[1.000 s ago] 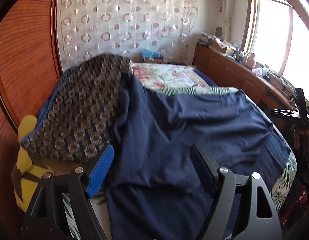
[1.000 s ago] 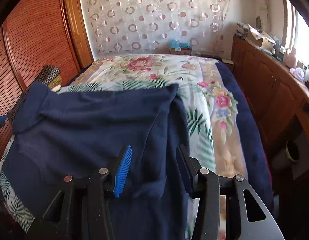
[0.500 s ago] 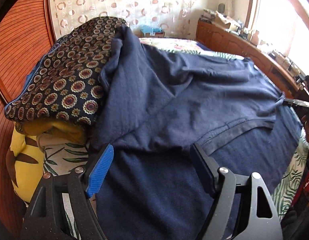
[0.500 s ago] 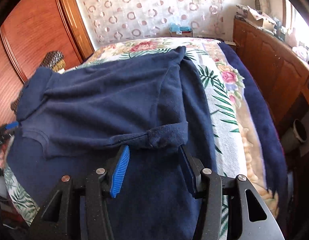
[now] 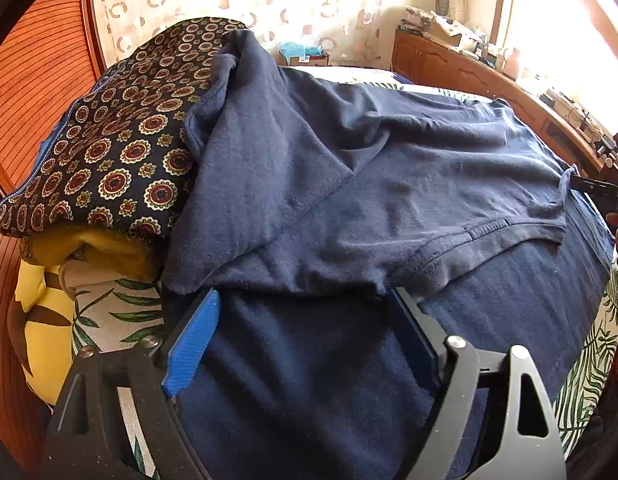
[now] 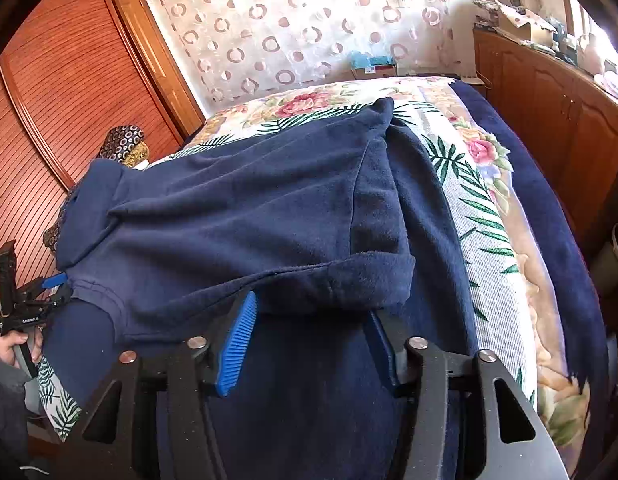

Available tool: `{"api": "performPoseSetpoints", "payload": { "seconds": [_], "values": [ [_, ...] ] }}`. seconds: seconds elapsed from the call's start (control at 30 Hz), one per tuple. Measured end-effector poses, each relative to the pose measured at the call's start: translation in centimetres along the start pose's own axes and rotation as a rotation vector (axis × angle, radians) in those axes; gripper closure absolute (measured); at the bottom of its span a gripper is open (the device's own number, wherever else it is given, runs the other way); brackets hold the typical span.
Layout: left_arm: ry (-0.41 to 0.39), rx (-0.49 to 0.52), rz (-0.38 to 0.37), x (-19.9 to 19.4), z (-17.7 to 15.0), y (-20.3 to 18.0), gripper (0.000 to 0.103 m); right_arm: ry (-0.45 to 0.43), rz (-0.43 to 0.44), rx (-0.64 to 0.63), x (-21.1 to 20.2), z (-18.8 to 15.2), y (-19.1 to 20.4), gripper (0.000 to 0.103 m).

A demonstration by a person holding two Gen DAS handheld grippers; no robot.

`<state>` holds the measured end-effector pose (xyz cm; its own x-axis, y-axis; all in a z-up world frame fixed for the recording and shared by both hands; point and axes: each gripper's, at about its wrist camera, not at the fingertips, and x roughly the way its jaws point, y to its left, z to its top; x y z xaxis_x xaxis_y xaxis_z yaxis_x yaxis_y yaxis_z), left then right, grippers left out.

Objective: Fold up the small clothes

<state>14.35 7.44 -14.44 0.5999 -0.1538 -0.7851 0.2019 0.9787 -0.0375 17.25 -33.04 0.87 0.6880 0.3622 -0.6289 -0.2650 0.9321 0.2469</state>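
Left edge of bed: patterned cushion (image 5: 109, 160) with the navy shirt's (image 5: 389, 184) collar end riding up on it. Left claw (image 5: 305, 320) apart, jaws just opened, hem lying free at the tips, nothing pinched. Shirt folded across the bed (image 6: 489, 208) near its front edge. Right claw (image 6: 313, 332) apart, jaws just opened, cuff released. Risk: the end draped on the cushion may slide and drag the fold askew.

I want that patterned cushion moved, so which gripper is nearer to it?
Left. The left gripper sits beside the cushion at that end of the shirt. The right gripper is at the shirt's far end.
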Motion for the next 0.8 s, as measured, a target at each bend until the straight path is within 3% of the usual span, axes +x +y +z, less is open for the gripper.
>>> {"api": "performPoseSetpoints", "payload": {
  "seconds": [0.07,0.43,0.8],
  "values": [
    [0.002,-0.002,0.0,0.3,0.3,-0.1,0.016,-0.005,0.004,0.014,0.0,-0.3,-0.4,0.033],
    [0.005,-0.008,0.003,0.3,0.2,0.3,0.012,-0.019,-0.022,0.081,1.3,-0.2,0.1,0.032],
    [0.028,0.003,0.012,-0.2,-0.4,0.7,0.01,-0.041,-0.067,0.034,1.4,-0.6,0.7,0.032]
  ]
}}
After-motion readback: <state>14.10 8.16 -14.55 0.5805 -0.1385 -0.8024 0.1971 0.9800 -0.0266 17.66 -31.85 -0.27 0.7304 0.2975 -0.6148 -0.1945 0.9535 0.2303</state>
